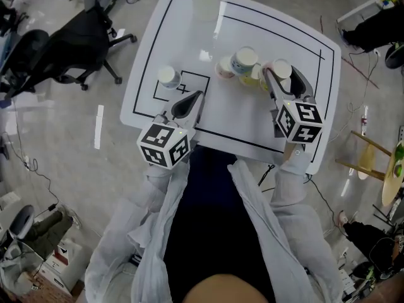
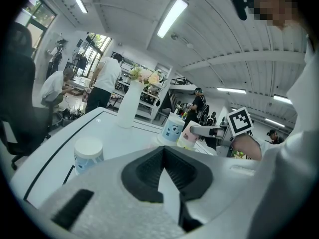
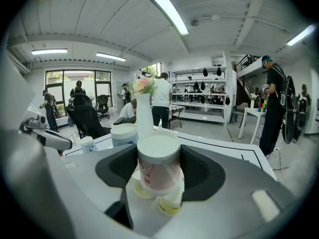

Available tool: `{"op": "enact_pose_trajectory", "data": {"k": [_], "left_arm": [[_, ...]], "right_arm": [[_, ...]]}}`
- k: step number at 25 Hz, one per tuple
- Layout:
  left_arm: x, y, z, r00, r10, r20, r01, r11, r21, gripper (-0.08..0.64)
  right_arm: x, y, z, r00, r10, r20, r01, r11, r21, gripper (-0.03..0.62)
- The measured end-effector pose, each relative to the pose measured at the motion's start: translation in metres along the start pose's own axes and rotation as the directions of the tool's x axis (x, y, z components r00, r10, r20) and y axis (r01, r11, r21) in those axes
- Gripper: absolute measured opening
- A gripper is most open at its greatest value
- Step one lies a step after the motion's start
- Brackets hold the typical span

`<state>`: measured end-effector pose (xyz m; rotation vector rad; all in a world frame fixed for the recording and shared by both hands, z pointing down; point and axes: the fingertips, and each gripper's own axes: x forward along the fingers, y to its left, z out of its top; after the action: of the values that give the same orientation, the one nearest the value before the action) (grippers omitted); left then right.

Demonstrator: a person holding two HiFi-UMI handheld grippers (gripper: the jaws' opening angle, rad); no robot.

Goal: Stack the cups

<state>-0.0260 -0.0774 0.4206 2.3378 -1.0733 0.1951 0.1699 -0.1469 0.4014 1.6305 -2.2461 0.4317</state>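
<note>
My right gripper [image 3: 158,153] pinches the pink cup [image 3: 159,176]; left gripper [image 2: 164,156] pressed together, empty. Blue cup [image 1: 244,60], small cup [image 1: 168,76] seemingly unstacked.

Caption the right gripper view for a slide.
Right gripper clamps a pink cup; blue cup and white vase behind.

Bright, even indoor light throughout. Ceiling tube lights [image 2: 172,18] blown out white in both gripper views. Daylight also enters through windows [image 3: 65,81]. Glossy white counter [image 1: 252,125] carries glare patch toward far edge in head view. Shadows faint, soft-edged. Gripper views fisheye: straight lines bow, corners fall to black vignette. Left claw [image 2: 163,151] near lens soft, out of focus. Pink cup [image 3: 158,166] slightly soft, background reasonably sharp.
</note>
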Motion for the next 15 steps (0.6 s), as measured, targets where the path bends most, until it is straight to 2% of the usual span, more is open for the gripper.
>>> {"op": "enact_pose_trajectory", "data": {"k": [15], "left_arm": [[0.0040, 0.0023, -0.0027, 1.000, 0.004, -0.006, -0.004, 1.000, -0.009, 0.003]], "right_arm": [[0.0070, 0.0014, -0.0061, 1.000, 0.012, -0.003, -0.012, 1.000, 0.010, 0.278]]}}
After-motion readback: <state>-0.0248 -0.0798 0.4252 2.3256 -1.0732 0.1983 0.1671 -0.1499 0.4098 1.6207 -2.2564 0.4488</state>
